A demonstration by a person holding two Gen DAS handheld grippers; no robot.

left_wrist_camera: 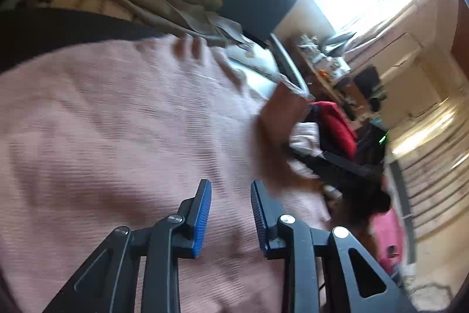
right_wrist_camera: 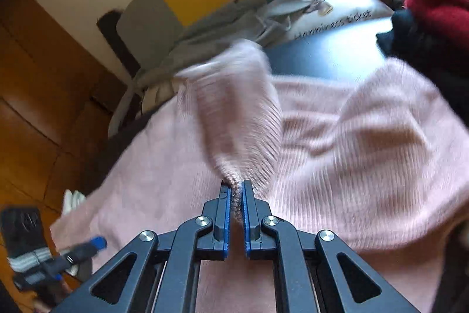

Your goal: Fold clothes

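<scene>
Pink knit sweater [right_wrist_camera: 351, 137] spread over dark tabletop [right_wrist_camera: 322, 55], covering most of it; bare strip only at far side. R gripper [right_wrist_camera: 236, 189] pinches a raised sleeve/fold of the knit, pads pressed on fabric. L gripper [left_wrist_camera: 231, 195] fingers spread, nothing btwn, hovering over sweater [left_wrist_camera: 117, 122]. Red garment [right_wrist_camera: 436, 8] near far-right edge. Grey clothes [right_wrist_camera: 211, 34] piled at far edge. Heavy motion blur; sweater's near hem cut off by frame.

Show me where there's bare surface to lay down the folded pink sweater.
The one bare patch is the dark surface beyond the pink sweater, bordered by the white printed fabric behind and the red and dark clothes to its right. The far-left side is crowded with grey garments.
</scene>
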